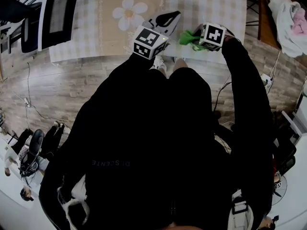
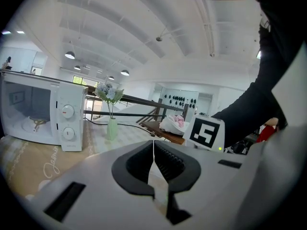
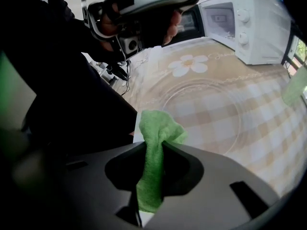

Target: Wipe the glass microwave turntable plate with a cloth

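Closest to me, my right gripper (image 3: 152, 153) was squeezed tight on the green cloth (image 3: 158, 126); only a small bunch poked out past the jaws; I thought a hard rub could tug the cloth out of that grip, or let the hard jaw tips bump the glass.

Just past the cloth lay the glass plate (image 3: 206, 110), flat on the checked table (image 3: 271, 147); the cloth was not on it yet; the plate was clear, so its rim was hard for me to see, and I could have come down in the wrong spot; nothing held the plate in place; I guessed a sideways push could make it slide on the smooth cover, maybe to the table edge near me, where it could fall and break.

My left gripper (image 2: 153, 150) was up in the air with its jaws closed on nothing, so it gave no help; if I dropped it fast to steady the plate, it could knock the glass.

Farther back stood the microwave (image 3: 249, 28); a plate shoved that way could bang into it; the thin vase (image 2: 112, 128) beside it looked easy to tip over.
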`<state>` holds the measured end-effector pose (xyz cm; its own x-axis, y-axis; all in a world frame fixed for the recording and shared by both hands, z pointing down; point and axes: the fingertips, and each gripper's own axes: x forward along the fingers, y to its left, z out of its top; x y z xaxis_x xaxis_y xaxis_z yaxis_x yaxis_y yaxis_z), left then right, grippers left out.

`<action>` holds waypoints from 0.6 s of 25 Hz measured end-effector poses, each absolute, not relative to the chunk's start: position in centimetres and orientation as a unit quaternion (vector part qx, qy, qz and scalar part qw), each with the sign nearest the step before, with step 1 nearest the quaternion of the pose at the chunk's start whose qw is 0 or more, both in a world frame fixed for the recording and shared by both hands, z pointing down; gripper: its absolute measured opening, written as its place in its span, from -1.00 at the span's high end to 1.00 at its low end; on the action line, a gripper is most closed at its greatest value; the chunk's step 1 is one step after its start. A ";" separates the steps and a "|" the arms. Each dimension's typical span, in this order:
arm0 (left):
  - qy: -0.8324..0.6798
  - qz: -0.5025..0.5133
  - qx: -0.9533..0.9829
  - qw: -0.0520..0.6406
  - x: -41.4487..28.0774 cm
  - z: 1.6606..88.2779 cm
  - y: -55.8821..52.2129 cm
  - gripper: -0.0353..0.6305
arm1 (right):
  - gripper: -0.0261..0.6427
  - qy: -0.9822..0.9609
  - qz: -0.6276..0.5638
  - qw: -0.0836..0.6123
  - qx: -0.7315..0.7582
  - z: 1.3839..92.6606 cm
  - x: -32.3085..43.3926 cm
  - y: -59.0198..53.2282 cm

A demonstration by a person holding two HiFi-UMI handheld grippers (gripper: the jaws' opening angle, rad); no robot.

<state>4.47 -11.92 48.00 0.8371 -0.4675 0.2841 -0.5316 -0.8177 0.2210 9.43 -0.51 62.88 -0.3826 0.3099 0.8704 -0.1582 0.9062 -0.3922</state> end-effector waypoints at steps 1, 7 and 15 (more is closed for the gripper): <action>-0.267 0.107 0.947 0.145 4.5 47.9 -12.2 0.83 | 0.66 -0.808 0.203 0.552 -0.035 62.6 9.9 -1.6; -0.274 0.098 0.946 0.139 5.4 47.3 -13.6 0.83 | 0.66 -0.818 0.173 0.548 0.026 60.4 12.8 -7.7; -0.280 0.088 0.946 0.137 7.5 46.8 -15.7 0.83 | 0.66 -0.803 0.123 0.580 0.052 59.3 15.0 -13.1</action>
